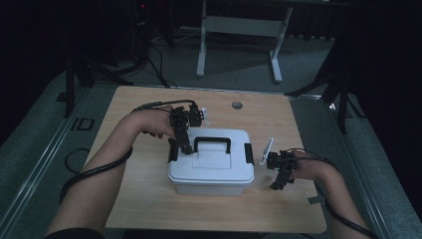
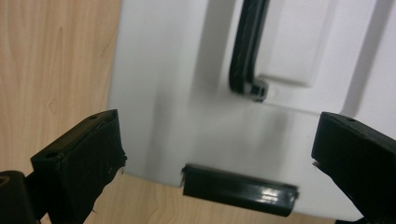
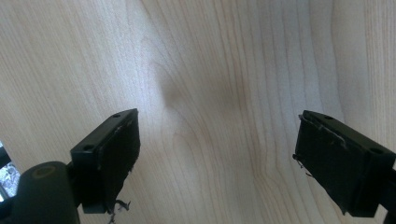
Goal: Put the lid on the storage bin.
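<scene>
Box (image 1: 211,162): white plastic, lidded, sits at mid-table directly under and just ahead of the left claw (image 1: 180,149). Black carry handle (image 1: 212,144) lies on top of the lid, folded flat as far as I can tell. One black latch (image 2: 239,189) on the box's short end shows in the left gripper view, between the two jaws and slightly below them; it lies against the lid edge. Whether it is snapped shut or freed I cannot tell from this angle. A second latch (image 1: 248,154) sits on the opposite end, on the side facing the right claw (image 1: 279,172).

Left claw: jaws wide apart, nothing pressed between the pads. They straddle the near latch without touching it; lid surface is visible between them.

Right claw: jaws wide, holding nothing, hovering over bare wood of the table (image 3: 210,70) just beside the box's far end, apart from it. The second latch is near this claw but not within its jaws.

Progress, as judged: work looks to be on the latches, and it is early or midway. Lid is seated on the box, not lifted. Left claw is placed at its latch but has no grip on it. Right-side latch appears untouched at this point. Left to do, likely: settle both latches, then deal with the lid or handle.

Further out: a round grommet (image 1: 237,105) in the tabletop beyond the box, and dark floor around the table.
</scene>
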### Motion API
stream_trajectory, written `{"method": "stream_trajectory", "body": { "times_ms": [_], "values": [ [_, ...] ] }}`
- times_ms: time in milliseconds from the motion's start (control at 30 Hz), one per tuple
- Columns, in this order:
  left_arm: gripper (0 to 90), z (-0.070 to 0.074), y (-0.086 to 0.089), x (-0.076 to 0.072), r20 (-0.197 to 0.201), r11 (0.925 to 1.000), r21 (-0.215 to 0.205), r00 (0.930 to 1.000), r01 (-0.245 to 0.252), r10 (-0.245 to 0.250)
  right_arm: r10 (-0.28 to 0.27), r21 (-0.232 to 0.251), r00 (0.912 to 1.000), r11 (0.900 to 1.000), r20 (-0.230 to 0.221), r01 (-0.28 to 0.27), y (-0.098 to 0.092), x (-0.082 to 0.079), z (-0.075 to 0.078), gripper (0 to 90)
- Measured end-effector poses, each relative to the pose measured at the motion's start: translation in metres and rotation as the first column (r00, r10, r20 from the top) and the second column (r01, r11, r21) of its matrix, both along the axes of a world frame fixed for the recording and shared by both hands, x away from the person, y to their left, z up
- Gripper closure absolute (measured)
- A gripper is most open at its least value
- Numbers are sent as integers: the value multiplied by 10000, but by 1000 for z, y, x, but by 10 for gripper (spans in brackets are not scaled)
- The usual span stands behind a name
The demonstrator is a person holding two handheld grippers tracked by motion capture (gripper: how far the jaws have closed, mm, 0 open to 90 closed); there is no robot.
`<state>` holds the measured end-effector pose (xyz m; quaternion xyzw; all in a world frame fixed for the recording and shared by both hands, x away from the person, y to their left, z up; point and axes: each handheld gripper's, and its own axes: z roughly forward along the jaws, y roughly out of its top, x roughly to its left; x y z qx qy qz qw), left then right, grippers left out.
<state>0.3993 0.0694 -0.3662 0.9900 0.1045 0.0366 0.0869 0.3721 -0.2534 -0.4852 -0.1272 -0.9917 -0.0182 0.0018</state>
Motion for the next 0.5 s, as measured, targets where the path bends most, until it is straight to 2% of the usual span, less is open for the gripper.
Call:
{"method": "stream_trajectory", "body": {
  "times_ms": [100,200,267,400,500],
  "values": [
    [14,-2,6,-2,77,9999,-154,10000,16,-15,-16,19,10000,10000,9,16,0,0,0,137],
    [14,-5,15,-2,-53,9990,-306,9995,-319,318,-42,-47,10000,10000,69,43,1,0,-2,138],
    [14,-5,21,-3,65,9989,-276,9993,-370,372,-76,-74,9998,9999,178,78,1,-1,-1,137],
    [14,-2,33,-6,171,9972,-589,9987,-468,478,-124,19,9998,9999,184,123,0,-2,0,138],
    [14,-1,40,-9,253,9965,-670,9983,-506,524,-142,49,9997,9999,201,141,-1,-2,0,138]
  ]
}}
